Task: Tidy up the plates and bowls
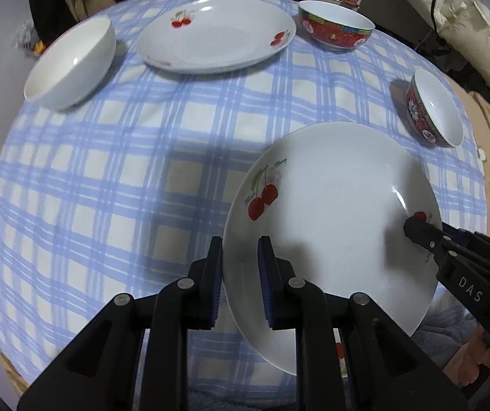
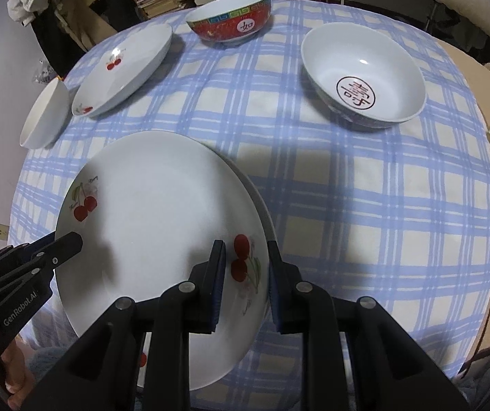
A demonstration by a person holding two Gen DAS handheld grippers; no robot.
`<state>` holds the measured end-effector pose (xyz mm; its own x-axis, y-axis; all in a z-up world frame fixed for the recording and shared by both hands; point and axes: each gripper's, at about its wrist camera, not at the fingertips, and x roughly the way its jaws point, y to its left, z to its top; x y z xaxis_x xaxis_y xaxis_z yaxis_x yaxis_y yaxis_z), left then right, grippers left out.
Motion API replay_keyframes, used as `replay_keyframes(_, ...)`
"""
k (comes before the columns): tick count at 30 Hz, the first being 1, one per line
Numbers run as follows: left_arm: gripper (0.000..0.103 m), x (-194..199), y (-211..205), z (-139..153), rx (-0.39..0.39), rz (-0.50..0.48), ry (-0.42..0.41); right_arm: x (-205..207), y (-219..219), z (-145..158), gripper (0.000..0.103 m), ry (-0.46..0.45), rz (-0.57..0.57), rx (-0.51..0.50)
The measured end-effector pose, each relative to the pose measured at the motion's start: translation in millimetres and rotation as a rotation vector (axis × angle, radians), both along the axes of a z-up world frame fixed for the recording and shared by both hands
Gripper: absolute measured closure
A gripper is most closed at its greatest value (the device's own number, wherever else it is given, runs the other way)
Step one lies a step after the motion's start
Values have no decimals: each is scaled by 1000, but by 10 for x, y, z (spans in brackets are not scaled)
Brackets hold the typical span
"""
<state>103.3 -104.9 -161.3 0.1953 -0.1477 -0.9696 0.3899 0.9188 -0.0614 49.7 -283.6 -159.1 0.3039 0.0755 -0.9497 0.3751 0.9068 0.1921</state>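
Observation:
A white plate with red cherries (image 1: 330, 205) (image 2: 156, 212) hangs a little above the blue checked tablecloth (image 1: 108, 178), held by both grippers. My left gripper (image 1: 241, 260) is shut on its left rim, one pad over the plate and one under it. My right gripper (image 2: 246, 263) is shut on the opposite rim beside a cherry print. Each gripper shows in the other's view, the right gripper (image 1: 416, 227) at the far rim and the left gripper (image 2: 70, 243) likewise. A second cherry plate (image 1: 216, 34) (image 2: 125, 68) lies at the back of the table.
A plain white bowl (image 1: 74, 61) (image 2: 44, 116) sits at the back left. Two red patterned bowls (image 1: 335, 27) (image 1: 435, 109) stand at the back and right; the nearer one (image 2: 364, 75) has a printed character inside. A cherry print (image 2: 142, 359) shows beneath the held plate. Clutter lies beyond the table.

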Motion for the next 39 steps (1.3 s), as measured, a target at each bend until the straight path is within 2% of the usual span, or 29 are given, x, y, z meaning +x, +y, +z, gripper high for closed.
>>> replay_keyframes(2, 84, 20, 53, -60, -26, 19, 25, 18, 5, -15, 79, 6, 2, -11)
replay_keyframes(11, 84, 26, 44, -196, 24, 17, 46, 55, 93, -11, 79, 1, 20, -38)
replay_keyframes(29, 84, 14, 33, -192, 17, 6, 35, 16, 14, 60, 79, -31, -11, -18)
replay_keyframes(32, 84, 8, 30, -184, 20, 4, 31, -7, -9, 81, 76, -23, -34, -64)
replay_keyframes(35, 84, 3, 28, -181, 21, 2, 31, -21, -53, 92, 76, -46, -47, -7)
replay_keyframes(39, 83, -19, 38, -113, 21, 3, 12, -12, -13, 112, 76, -47, -38, -33)
